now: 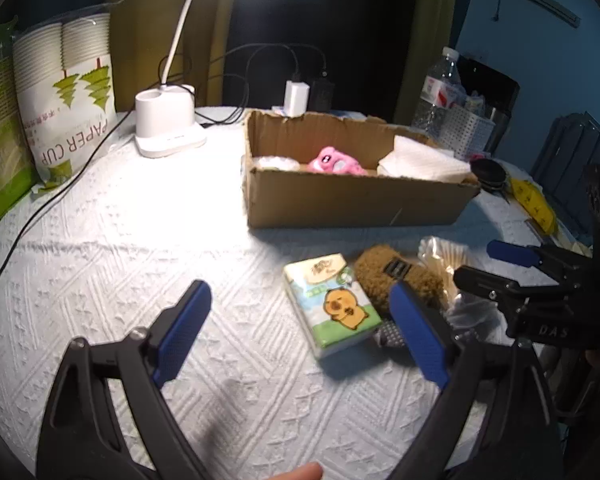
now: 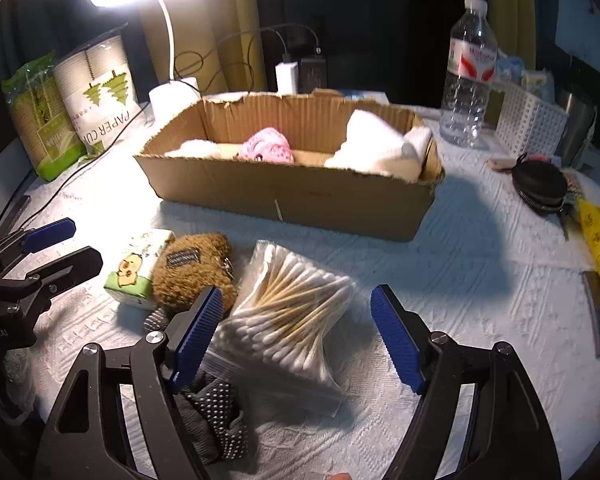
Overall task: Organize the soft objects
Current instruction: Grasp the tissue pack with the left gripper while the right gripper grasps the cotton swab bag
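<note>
Task status: partly complete. The cardboard box (image 2: 284,196) already contains three soft items: a white fluffy piece at its left end, a pink plush toy (image 2: 266,146) near the middle, and a white cloth bundle (image 2: 376,148) at its right end.

Items remaining on the white tablecloth (image 2: 480,280), all at about 6 o'clock from the box:
- tissue pack (image 2: 136,272) (printed with a cartoon animal), leftmost;
- brown plush pouch (image 2: 196,272), touching the tissue pack at its 3 o'clock side;
- bag of cotton swabs (image 2: 296,312), just beside the pouch at 3 o'clock;
- dark dotted fabric (image 2: 220,416), partly beneath the swab bag; it may be a sock or a glove, which the view does not settle.

Right gripper (image 2: 296,332): jaws wide apart, nothing held. The swab bag lies between the fingers; the pads are apart from it on the right side, while contact on the left cannot be confirmed.

Left gripper (image 1: 300,332): jaws wide apart, empty. The tissue pack lies between its fingers, toward the right one, with no pad pressing on it.
</note>
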`<state>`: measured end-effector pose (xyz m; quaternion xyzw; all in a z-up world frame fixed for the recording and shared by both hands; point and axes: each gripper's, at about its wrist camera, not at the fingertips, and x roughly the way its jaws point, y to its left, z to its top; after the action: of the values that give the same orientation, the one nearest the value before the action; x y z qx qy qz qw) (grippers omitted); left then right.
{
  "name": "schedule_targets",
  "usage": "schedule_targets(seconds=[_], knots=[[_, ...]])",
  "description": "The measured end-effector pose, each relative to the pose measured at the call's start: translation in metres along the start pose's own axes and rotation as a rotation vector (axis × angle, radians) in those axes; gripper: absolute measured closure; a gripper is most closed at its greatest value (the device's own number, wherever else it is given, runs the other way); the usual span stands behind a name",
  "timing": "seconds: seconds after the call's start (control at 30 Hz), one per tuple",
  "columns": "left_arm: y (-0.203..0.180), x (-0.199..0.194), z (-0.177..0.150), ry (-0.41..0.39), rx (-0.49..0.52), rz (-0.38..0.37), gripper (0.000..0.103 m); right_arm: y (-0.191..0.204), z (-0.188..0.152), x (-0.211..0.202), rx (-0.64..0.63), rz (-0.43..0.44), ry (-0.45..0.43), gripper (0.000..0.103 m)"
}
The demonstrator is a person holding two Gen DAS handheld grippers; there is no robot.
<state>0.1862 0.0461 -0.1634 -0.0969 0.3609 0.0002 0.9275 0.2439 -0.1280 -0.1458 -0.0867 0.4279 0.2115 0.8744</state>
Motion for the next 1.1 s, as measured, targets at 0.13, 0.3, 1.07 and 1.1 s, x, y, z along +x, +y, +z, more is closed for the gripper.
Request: schedule_targets(seconds=[0.13,0.3,1.07,1.1], knots=[[-0.002,0.009,-0.001,0.025,0.012,-0.001,0.011,-0.003,-0.002,0.011,0.018,0.012,0.019,0.023],[-0.007,0.025,-0.001,0.062,0.024,0.008,0.011,-0.007,-0.002,0.022,0.026,0.015,0.039,0.023],[-0.015,0.048,-0.003,0.143,0.082,0.05,0.056,-0.015,-0.003,0.018,0.016,0.011,0.025,0.05],[-0.015,0.045,-0.004,0.138,0.083,0.047,0.056,-0.015,-0.003,0.014,0.013,0.012,0.016,0.05]])
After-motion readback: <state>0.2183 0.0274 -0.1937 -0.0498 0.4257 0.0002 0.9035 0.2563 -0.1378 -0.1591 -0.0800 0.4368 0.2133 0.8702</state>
